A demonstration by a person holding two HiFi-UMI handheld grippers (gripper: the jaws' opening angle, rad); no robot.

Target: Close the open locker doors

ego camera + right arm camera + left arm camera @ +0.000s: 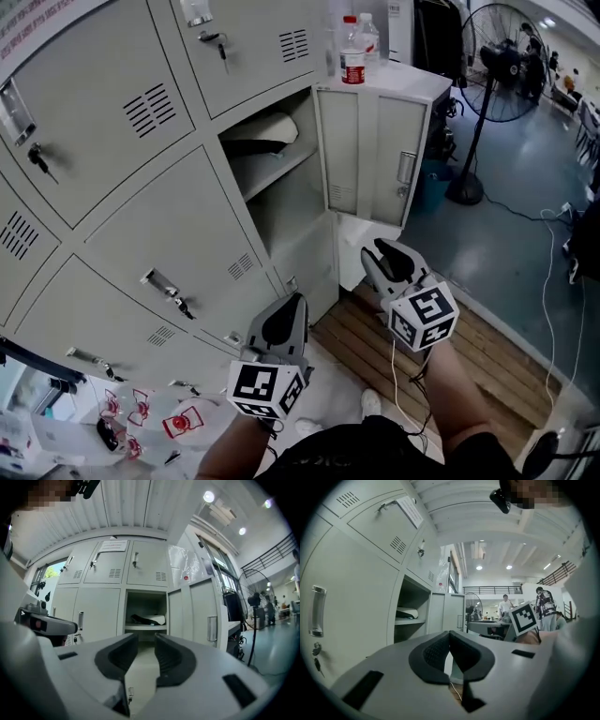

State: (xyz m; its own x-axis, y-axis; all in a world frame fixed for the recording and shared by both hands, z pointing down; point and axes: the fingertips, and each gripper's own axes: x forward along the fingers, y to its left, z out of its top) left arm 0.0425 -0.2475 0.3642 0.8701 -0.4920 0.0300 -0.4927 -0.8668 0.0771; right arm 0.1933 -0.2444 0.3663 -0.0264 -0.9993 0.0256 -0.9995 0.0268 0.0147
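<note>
I stood by the grey locker bank (141, 216) and saw that one door was open, on the far right of the middle row. That open locker door (370, 155) was swung out to the right, its inner face and recessed handle turned toward the person. The compartment (281, 187) behind it lay exposed, with a shelf (145, 627) carrying a pale and dark bundle (149, 619). The doors to the left of it were all flush, and some had keys hanging in their locks. Two bottles (356, 47) showed just above the open door's top edge.

The person held both tools level in front of the lockers. The left gripper (450, 634) was nearer the closed doors, its dark pads pressed together with nothing between them. The right gripper (146, 637) faced the open compartment, its jaws a narrow gap apart and gripping nothing. It was short of the door and not touching it.

Wooden slats (394, 337) covered the floor below the grippers. A standing fan (497, 66) stood well off to the far right.
</note>
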